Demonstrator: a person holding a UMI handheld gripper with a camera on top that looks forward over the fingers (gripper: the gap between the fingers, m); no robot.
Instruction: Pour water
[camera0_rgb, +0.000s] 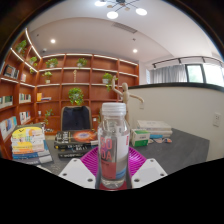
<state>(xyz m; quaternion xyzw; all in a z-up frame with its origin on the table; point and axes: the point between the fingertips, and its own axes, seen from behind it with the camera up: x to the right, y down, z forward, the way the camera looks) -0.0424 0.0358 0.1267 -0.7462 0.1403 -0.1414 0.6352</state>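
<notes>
Between the fingers of the gripper (113, 168), at 6 o'clock, a clear bottle (114, 140) stands upright with its cap off, clamped by both pink pads (92, 160). Desk (180, 152) beyond carries books (30, 142) at 9 o'clock.

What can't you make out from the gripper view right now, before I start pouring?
- Clear plastic bottle with a white cap between the purple-padded fingers: its base sits below the fingers, cut off in the gripper view.
- Water level inside: the clear wall and the clutter behind hide it.
- Receiving cup: none identifiable; objects on the grey table are too small to name.
- Finger contact on the bottle: cannot be confirmed.
</notes>
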